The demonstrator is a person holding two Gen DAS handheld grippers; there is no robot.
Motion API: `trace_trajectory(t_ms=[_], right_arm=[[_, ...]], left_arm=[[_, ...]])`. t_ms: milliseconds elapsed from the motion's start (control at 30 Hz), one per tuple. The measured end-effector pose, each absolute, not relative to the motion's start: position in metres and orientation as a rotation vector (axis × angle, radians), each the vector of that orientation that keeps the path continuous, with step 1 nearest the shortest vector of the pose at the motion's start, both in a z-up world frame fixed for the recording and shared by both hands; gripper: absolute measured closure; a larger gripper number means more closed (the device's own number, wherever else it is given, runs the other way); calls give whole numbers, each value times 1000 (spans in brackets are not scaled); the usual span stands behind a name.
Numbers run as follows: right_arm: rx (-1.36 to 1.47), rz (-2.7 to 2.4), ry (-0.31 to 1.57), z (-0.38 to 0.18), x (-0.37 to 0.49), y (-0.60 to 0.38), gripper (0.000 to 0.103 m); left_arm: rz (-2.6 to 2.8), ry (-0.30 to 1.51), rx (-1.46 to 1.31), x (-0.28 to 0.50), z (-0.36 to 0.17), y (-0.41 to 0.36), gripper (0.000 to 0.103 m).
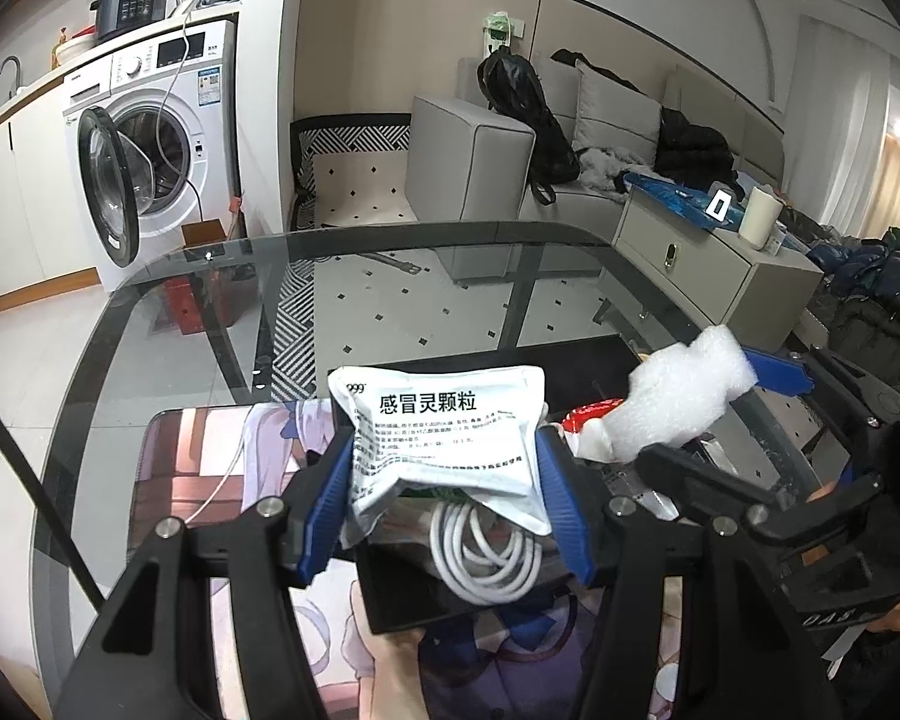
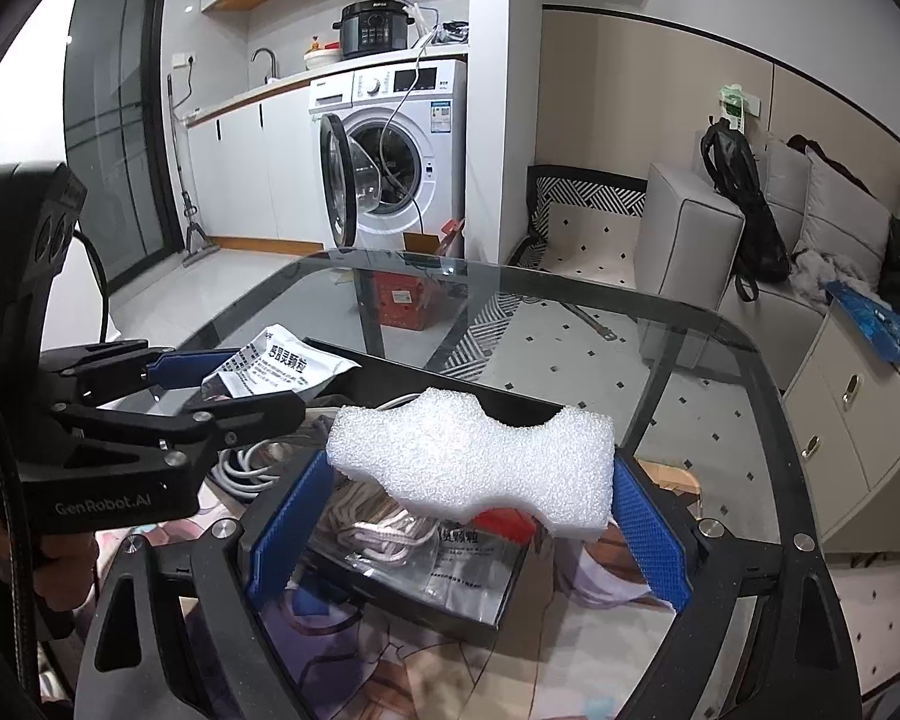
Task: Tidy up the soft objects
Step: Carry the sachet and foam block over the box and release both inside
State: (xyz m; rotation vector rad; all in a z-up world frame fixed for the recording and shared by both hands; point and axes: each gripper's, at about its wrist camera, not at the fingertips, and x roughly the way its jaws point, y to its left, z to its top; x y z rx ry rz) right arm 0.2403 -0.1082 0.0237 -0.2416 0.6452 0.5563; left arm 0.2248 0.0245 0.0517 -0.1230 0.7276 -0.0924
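My left gripper (image 1: 447, 480) is shut on a white medicine sachet (image 1: 444, 438) with black Chinese print, held above a black tray (image 1: 402, 606). The tray holds a coiled white cable (image 1: 486, 558). My right gripper (image 2: 471, 510) is shut on a white foam block (image 2: 474, 462), held above the same black tray (image 2: 480, 624). Under the block lie a rope bundle (image 2: 378, 528), a clear packet (image 2: 468, 570) and something red (image 2: 504, 522). The foam block (image 1: 678, 402) shows at right in the left wrist view. The sachet (image 2: 276, 366) and left gripper (image 2: 240, 381) show at left in the right wrist view.
The tray sits on an anime-print mat (image 1: 210, 480) on a glass table (image 1: 390, 276). Beyond the table stand a washing machine (image 1: 156, 144) with its door open, a grey sofa (image 1: 510, 162) with a black backpack (image 1: 528, 114), and a low cabinet (image 1: 708, 264).
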Motion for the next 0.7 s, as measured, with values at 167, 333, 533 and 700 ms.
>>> trace_trajectory(t_ms=[167, 333, 533, 700], right_arm=[[-272, 565, 659, 11, 248, -101, 11], [-301, 577, 672, 0, 255, -95, 11], [-332, 574, 691, -12, 262, -89, 10], [-326, 593, 675, -9, 259, -93, 8]], left_arm=[[-95, 735, -115, 232, 49, 24, 45], [-94, 738, -118, 234, 49, 27, 45], [-98, 743, -113, 236, 47, 27, 45], [-112, 744, -112, 236, 49, 27, 45]])
